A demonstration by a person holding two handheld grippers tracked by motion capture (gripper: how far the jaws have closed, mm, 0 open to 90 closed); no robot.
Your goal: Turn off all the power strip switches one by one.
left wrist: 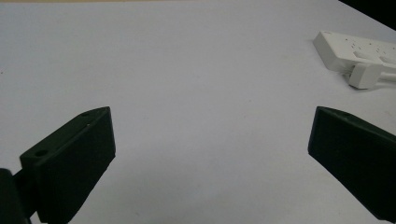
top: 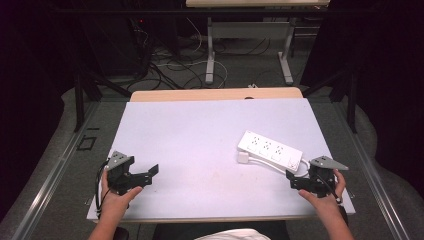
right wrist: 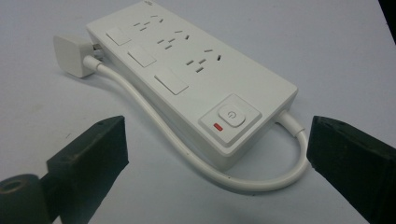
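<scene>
Nearest to us, at the near edge of the pale lilac-white bench (top: 200,135), our two hands are each holding a black two-jaw gripper. Our left gripper (top: 150,174) is sitting close to the near left corner, pointing toward the middle of the bench, its jaws standing wide apart with nothing between them but bare bench top. Our right gripper (top: 291,178) is sitting close to the near right corner, its jaws also spread wide and gripping nothing.

We are looking at a white rectangular plastic power strip (right wrist: 196,70) lying flat on the right half of the bench, near its right edge and just beyond our right gripper, apart from it. Its round power button (right wrist: 232,115) end is facing that gripper. Its thick white cable (right wrist: 187,149) is looping out of that end and running back along the strip's side to a white square plug (right wrist: 72,56) resting beside the far end.
</scene>
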